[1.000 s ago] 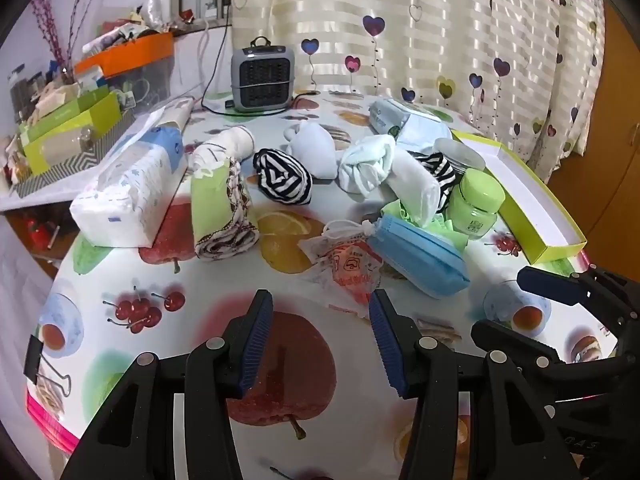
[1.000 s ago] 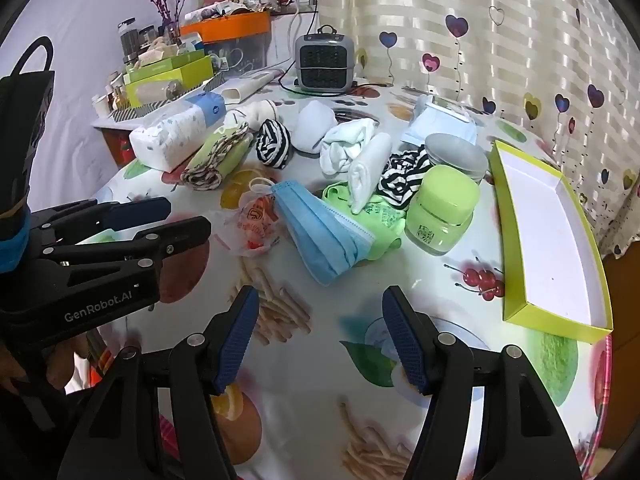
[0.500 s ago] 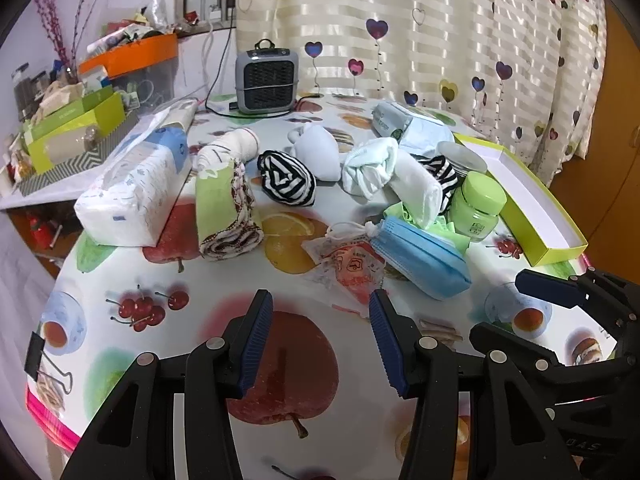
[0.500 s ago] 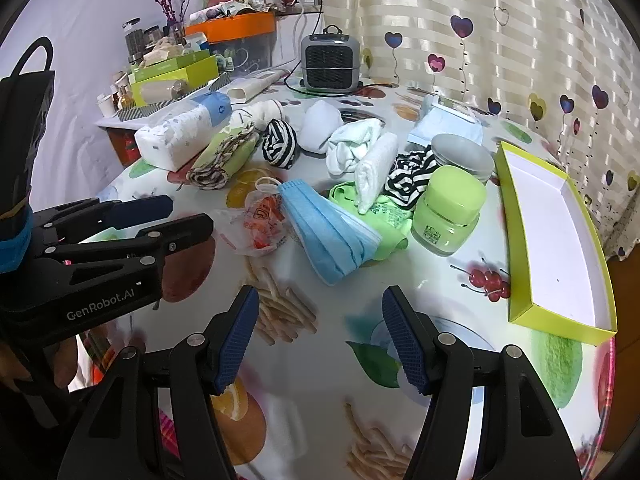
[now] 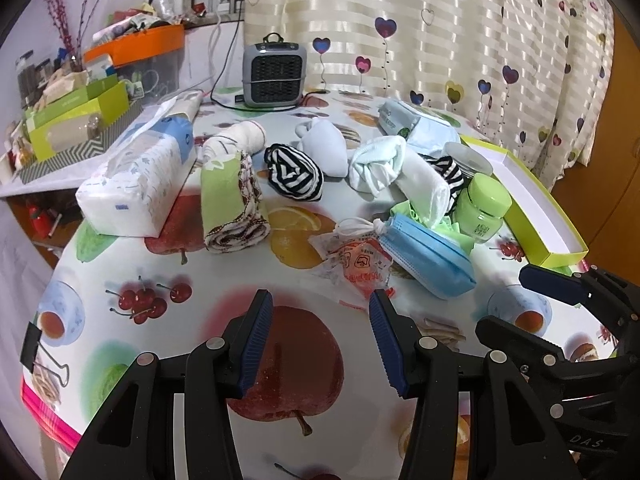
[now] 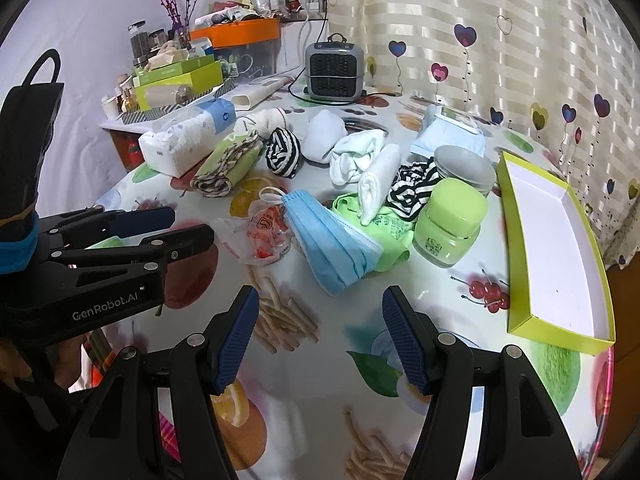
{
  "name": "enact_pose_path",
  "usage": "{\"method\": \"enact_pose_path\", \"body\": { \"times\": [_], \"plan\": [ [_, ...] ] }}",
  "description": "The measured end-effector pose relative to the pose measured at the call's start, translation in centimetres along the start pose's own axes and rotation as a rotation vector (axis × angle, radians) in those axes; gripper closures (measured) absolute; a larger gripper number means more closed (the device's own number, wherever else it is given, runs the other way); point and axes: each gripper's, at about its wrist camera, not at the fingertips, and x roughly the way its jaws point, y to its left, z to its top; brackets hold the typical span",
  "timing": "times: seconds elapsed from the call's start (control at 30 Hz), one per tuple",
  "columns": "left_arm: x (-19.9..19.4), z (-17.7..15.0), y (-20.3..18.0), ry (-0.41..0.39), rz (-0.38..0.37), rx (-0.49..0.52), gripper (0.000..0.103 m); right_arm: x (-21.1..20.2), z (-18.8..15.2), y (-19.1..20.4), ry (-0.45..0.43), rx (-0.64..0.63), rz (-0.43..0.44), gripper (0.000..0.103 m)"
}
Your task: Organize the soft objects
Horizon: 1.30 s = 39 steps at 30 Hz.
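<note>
Nothing sorted yet: green box (image 6: 558, 264) bare inside; socks, towels, blue mask (image 6: 332, 236) heaped mid-table (image 5: 168, 280); left gripper (image 5: 320, 332) and right gripper (image 6: 320, 334) both spread, holding nothing, short of pile

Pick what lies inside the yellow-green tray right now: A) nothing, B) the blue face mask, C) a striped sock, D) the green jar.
A: the tray shows only its bare white floor, while the blue face mask and green jar sit outside it on the table.
</note>
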Motion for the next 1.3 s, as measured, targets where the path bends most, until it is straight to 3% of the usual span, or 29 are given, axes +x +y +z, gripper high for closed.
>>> {"method": "enact_pose_path", "body": {
  "times": [1.3],
  "plan": [
    [0.26, 0.39, 0.42, -0.006, 0.005, -0.002, 0.054, 0.60, 0.16, 0.56, 0.006, -0.019, 0.042, 0.038]
  ]
}}
